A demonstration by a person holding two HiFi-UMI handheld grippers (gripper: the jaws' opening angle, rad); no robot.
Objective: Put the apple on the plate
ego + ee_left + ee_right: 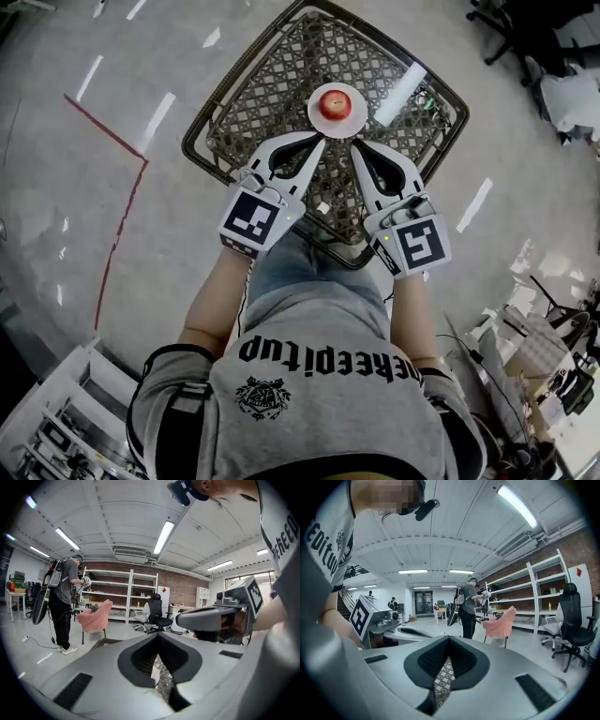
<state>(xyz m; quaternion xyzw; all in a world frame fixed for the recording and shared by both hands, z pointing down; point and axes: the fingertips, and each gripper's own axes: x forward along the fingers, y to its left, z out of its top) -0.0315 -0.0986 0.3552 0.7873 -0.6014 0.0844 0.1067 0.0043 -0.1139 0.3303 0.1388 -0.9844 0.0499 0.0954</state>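
While the apple [335, 103] sits plated, left claw [322, 142] and right claw [355, 143] hover nearby.

The person stands with both forearms stretched forward, elbows bent, and a gripper held out at the end of each. The left forearm [214, 298] and right forearm [413, 314] are bare below short sleeves. The left gripper [320, 141] has its jaws closed tip to tip and angles in toward the right. The right gripper [354, 143] mirrors it, jaws also together, angling in toward the left. The two tips sit near each other at the far end, not touching. Both grippers lie close to level, tipped slightly down. The left marker cube [251, 220] and right marker cube [418, 246] sit at the near ends, by the wrists.
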